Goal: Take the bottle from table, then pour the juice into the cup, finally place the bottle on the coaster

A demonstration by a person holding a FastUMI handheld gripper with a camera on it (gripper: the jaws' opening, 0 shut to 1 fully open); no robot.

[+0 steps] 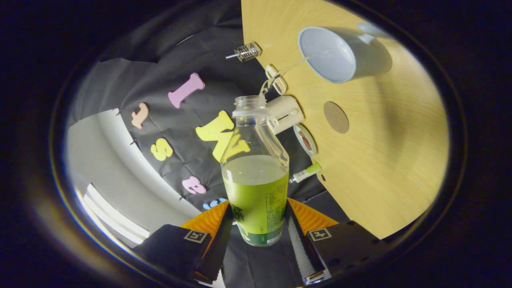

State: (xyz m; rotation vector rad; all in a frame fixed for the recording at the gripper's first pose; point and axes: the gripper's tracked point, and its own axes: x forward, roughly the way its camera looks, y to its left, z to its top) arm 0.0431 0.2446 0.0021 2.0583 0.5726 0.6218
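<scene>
**A:** Gripper view. What's the claw doing?

**B:** Gripper (256, 232) is pinching the bottle (256, 180). Both fingers press on its lower body, one on each side, at the green label. Bottle sits between them, base nearest the camera, neck pointing away.

**A:** Cap?

**B:** Off. Mouth is open. Clear plastic, and the pale green juice (255, 170) fills roughly the lower half. Liquid surface looks about level across the bottle.

**A:** Bottle on the table?

**B:** No, lifted clear of it. The whole view is rolled, so the wooden table (384, 168) appears tipped up beside the bottle. Nothing but black booth cloth behind the bottle's lower part.

**A:** Cup?

**B:** Cup (340, 54) is on the table, well beyond the fingers and off to the side of the bottle's neck. Pale, with a handle on its far side. Its opening faces the camera and the inside looks dry, no liquid visible. Bottle mouth is apart from the rim.

**A:** Coaster?

**B:** Round brown coaster (336, 117) flat on the table, between cup and bottle, nearer the table edge. Bare.

**A:** Other clutter?

**B:** Along the table edge: a small wire-cage object (247, 51) past the cup, a white tag on a cord (277, 79), a cream box-shaped device (285, 113) just behind the bottle's shoulder, a round tin (305, 140), and a small tube with a green cap (306, 173). Can't tell what the device is.
</scene>
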